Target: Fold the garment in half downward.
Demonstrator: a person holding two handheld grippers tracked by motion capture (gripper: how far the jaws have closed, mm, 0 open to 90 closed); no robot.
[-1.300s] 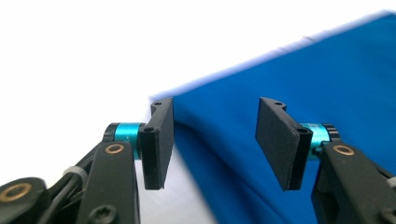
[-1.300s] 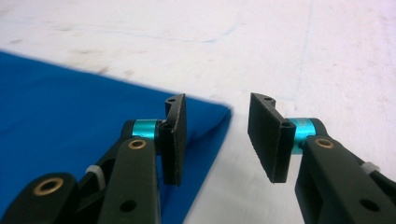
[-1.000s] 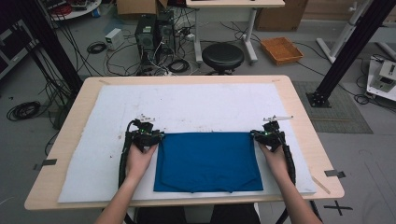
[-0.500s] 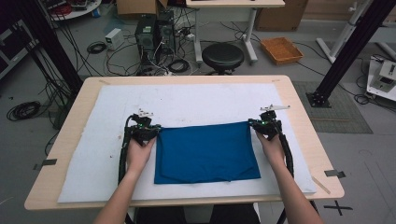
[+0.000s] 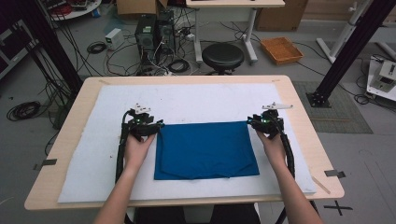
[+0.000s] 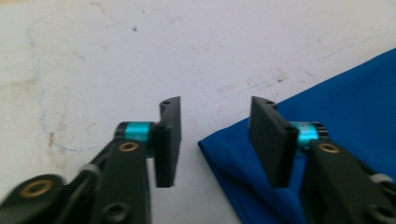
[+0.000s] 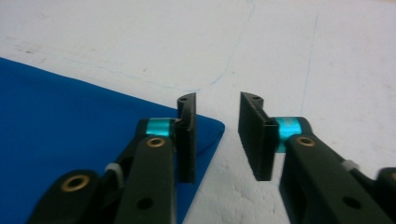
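Both jaw pairs just opened, nothing pinched: left gripper point(image 5: 156, 127) at cloth's point(image 5: 205, 149) 10 o'clock corner, right gripper point(image 5: 252, 122) at 2 o'clock. Cloth flat, mat point(image 5: 93, 154) centre. Risk: pads snagging corners on withdrawal, undoing fold.

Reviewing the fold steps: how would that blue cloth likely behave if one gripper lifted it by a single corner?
Probably floppy: the blue cloth lies flat in folded layers on the white mat, so it would likely drape and unfold. It looks thin, so likely light. Both the left gripper and right gripper, jaws just opened, stand off it now.
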